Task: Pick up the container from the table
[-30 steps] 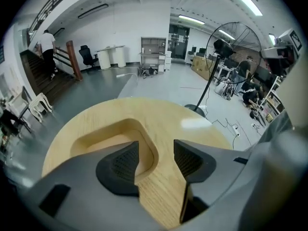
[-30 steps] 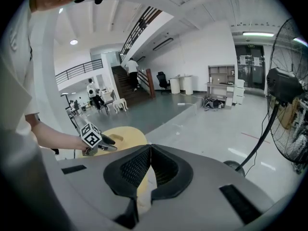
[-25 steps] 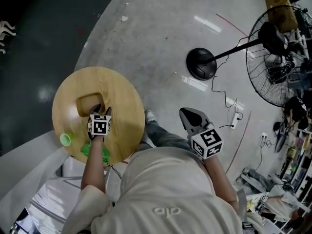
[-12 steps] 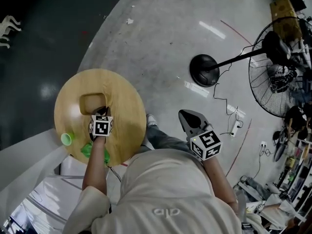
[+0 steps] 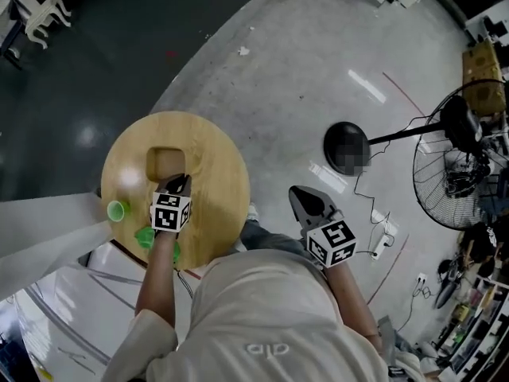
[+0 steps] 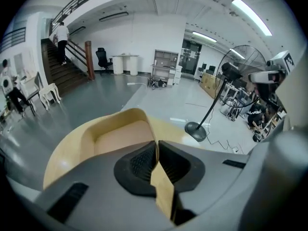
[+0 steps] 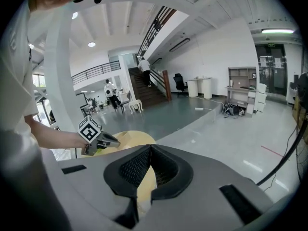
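A square, tan wooden container (image 5: 165,162) sits over the round wooden table (image 5: 219,173). My left gripper (image 5: 176,184) reaches it from the near side. In the left gripper view its jaws are closing on the container's (image 6: 118,134) thin near wall, and the black pads (image 6: 139,161) press on it from both sides at my left gripper (image 6: 157,150). My right gripper (image 5: 299,194) hangs over the floor to the right of the table. Its jaws (image 7: 150,154) are shut with nothing between them. The right gripper view also catches the left gripper (image 7: 111,139) with the container (image 7: 123,135).
A small green cup (image 5: 117,210) and a green object (image 5: 146,237) rest on the table's near left edge. A standing fan (image 5: 463,165) with a round base (image 5: 346,148) and a cable stands on the floor at right. White sheeting (image 5: 48,233) lies left of the table.
My left gripper's jaws have closed on the container's near wall and the hand has risen with it. My right gripper has shifted a little over the floor.
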The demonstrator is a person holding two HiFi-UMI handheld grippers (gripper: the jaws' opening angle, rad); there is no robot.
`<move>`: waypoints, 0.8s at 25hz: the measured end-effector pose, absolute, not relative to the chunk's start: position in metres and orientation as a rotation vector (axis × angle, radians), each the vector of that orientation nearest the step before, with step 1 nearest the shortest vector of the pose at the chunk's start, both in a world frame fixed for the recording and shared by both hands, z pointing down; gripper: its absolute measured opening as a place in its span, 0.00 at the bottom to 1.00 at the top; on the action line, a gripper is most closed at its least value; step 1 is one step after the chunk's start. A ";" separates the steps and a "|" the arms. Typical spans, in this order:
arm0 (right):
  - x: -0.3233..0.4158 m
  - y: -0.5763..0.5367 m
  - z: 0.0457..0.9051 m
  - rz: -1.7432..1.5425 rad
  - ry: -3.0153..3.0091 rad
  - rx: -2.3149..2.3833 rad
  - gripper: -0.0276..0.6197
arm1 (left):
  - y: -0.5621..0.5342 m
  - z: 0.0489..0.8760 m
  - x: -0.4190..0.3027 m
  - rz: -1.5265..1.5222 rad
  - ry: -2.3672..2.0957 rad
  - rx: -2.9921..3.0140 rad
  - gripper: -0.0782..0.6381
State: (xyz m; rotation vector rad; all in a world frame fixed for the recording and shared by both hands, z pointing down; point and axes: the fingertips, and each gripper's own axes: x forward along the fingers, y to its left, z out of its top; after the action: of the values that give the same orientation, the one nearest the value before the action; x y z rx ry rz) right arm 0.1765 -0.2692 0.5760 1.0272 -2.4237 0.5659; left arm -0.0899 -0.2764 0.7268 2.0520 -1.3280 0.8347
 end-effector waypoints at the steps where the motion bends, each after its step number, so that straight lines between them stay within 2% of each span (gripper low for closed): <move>1: 0.170 -0.268 0.574 0.557 -2.437 1.009 0.08 | -0.272 0.717 -0.092 0.805 -1.347 2.056 0.16; 20: 0.017 -0.236 0.523 0.423 -2.705 0.547 0.08 | -0.169 0.558 -0.142 0.344 -1.660 2.066 0.16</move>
State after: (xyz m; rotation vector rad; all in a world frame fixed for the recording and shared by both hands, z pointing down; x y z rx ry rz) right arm 0.0168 -0.2360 0.5227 0.5465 -2.7054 0.4230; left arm -0.1422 -0.1691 0.5578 2.0656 -1.6600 0.3438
